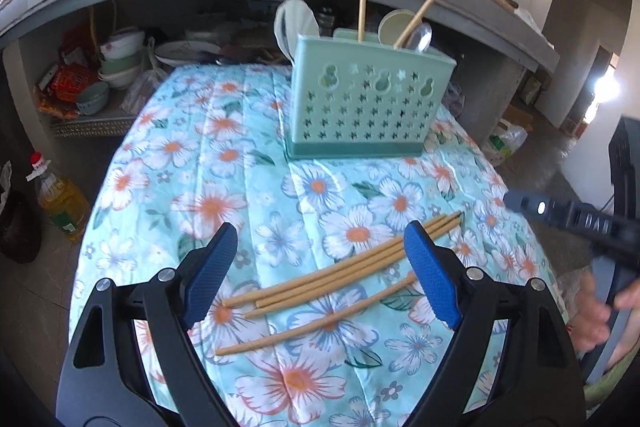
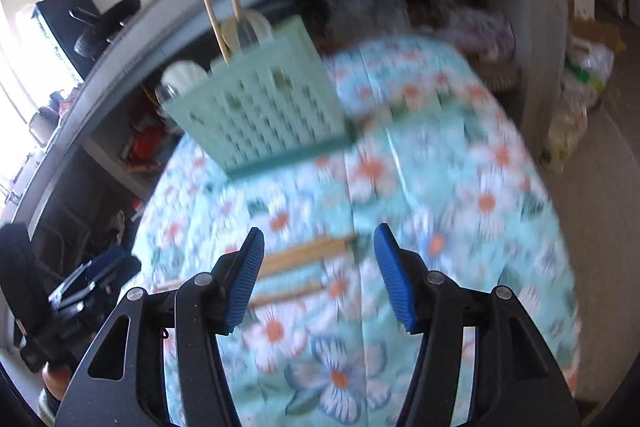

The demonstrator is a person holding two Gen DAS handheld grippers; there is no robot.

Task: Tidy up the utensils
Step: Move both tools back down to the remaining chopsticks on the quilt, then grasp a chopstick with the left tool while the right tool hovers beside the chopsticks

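Both grippers — left (image 1: 316,267), right (image 2: 320,267) — have fingers apart, empty. Chopsticks (image 1: 340,271) lie loose on the floral surface (image 1: 200,155), near the fingers; close on one only, mid-shaft, then carry it to the rack (image 1: 364,99) beyond.

Chopsticks (image 1: 344,267) on the tablecloth (image 1: 240,155), before the holder (image 1: 360,103) (two more inside)
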